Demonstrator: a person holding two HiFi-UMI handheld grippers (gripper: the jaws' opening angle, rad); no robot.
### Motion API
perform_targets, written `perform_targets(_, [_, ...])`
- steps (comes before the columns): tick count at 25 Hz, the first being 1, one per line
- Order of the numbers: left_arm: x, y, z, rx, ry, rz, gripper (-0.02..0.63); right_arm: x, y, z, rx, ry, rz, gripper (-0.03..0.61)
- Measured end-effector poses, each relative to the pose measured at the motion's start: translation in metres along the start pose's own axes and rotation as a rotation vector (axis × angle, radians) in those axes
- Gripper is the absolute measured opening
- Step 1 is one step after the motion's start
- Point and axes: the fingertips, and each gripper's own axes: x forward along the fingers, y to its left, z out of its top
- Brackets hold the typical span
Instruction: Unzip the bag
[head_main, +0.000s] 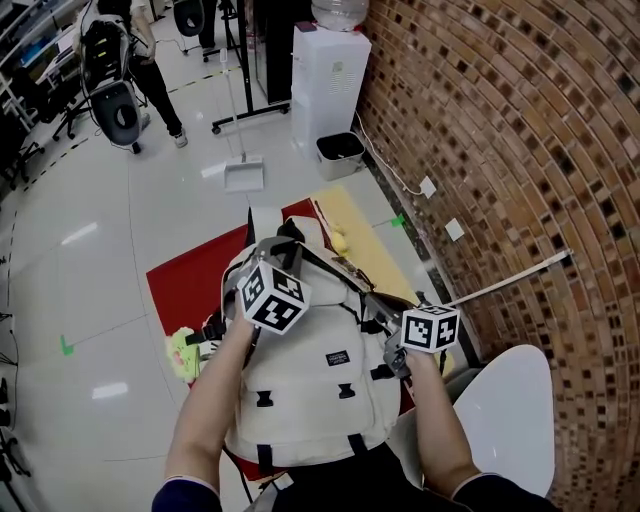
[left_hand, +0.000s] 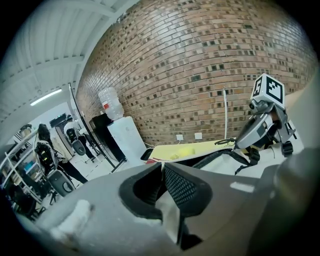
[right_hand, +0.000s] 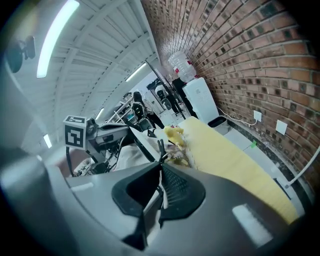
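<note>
Beneath both grippers, the bag (head_main: 300, 395) looks soft and floppy. The left gripper (left_hand: 162, 169) pinches its pale fabric as a brace, while the right gripper (right_hand: 161, 164) is clamped on the small, likely slippery zipper pull (right_hand: 159, 148).

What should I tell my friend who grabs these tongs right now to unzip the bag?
Left tongs: shut, pinching white fabric of the backpack near its top.
Right tongs: shut on what looks like a black zipper pull at the backpack's right side.
The backpack lies over a red mat.
Done: both grips taken.
Left: draw the zip along. How far it is open cannot be seen.
</note>
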Motion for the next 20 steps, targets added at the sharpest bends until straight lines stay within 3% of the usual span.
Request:
perform_targets(7, [0.001, 0.001, -0.005, -0.027, -0.003, -0.006, 0.018, -0.006, -0.01, -0.024, 0.021, 0.047, -0.027, 0.02])
perform_targets(12, [-0.001, -0.009, -0.013, -0.034, -0.012, -0.012, 0.037, -0.009, -0.006, -0.026, -0.027, 0.061, -0.043, 0.033])
perform_targets(16, [-0.008, -0.019, -0.025, -0.087, -0.013, -0.032, 0.076, -0.016, 0.001, -0.024, -0.047, 0.062, -0.045, 0.12])
perform_targets(20, [-0.033, -0.017, -0.032, -0.171, -0.051, -0.024, 0.103, -0.034, 0.004, -0.014, -0.064, 0.021, -0.087, 0.102])
